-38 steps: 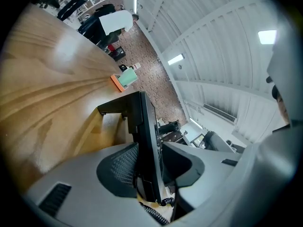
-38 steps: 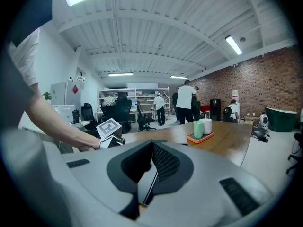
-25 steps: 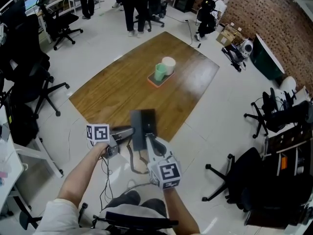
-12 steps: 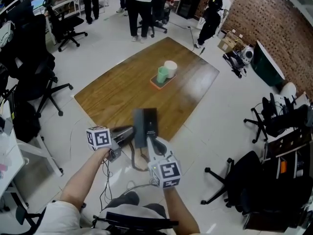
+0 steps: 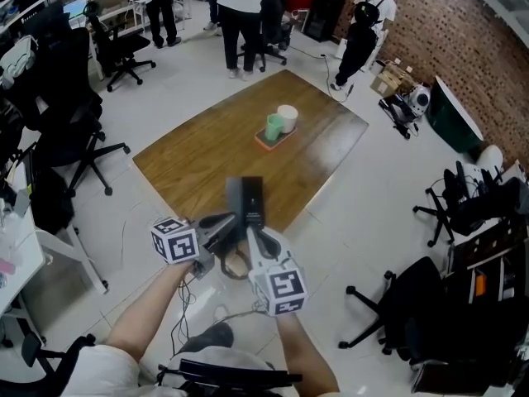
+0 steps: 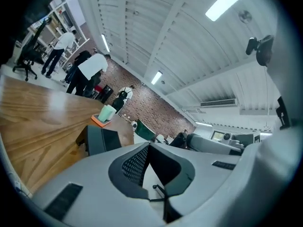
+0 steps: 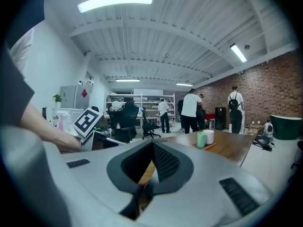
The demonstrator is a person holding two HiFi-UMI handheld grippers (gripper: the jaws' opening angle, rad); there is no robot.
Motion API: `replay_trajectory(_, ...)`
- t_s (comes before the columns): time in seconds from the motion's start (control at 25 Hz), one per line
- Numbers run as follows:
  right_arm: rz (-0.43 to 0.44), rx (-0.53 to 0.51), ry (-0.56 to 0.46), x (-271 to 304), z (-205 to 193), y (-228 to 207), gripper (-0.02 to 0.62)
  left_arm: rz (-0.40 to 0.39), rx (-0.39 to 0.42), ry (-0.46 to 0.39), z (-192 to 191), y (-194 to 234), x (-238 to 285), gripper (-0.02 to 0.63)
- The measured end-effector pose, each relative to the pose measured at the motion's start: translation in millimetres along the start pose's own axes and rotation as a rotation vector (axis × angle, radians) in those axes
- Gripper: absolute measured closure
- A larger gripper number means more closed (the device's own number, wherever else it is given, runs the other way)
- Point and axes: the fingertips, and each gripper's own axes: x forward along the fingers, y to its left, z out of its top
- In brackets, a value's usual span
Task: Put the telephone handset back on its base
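A black telephone (image 5: pixel 245 203) sits at the near edge of the wooden table (image 5: pixel 207 151); I cannot make out the handset apart from the base. Its curly cord (image 5: pixel 235 267) hangs in a loop below the table edge. My left gripper (image 5: pixel 231 221) reaches in from the left, its tip close beside the telephone, and is shut with nothing between its pads. My right gripper (image 5: pixel 254 235) points up at the telephone's near end, also shut and empty. In the left gripper view the telephone (image 6: pixel 101 140) shows as a dark box beyond the closed jaws of the left gripper (image 6: pixel 149 146).
A green cup (image 5: pixel 273 126) and a white cup (image 5: pixel 287 114) stand on an orange tray (image 5: pixel 263 140) at the table's far side. Office chairs (image 5: pixel 70 143) stand to the left and more chairs (image 5: pixel 397 300) to the right. People (image 5: pixel 244 7) stand beyond the table.
The left gripper's jaws have come together, and its marker cube has tilted and dropped slightly toward me. The right gripper has barely moved. The head view has shifted a little.
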Motion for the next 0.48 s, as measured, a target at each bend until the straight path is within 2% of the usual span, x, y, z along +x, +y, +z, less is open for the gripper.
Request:
replay_trajectory(0.2,0.008,-0.017,-0.022,-32.1,5.5,6.1,0.594,0.008,0.126,-0.032,0.1,-52.0,-7.9,0.604)
replay_trajectory(0.48,0.032,-0.027,-0.061,-82.4,9.0,21.2,0.594,0.063,0.303,-0.081,-11.4,-122.5,-29.6,0.604)
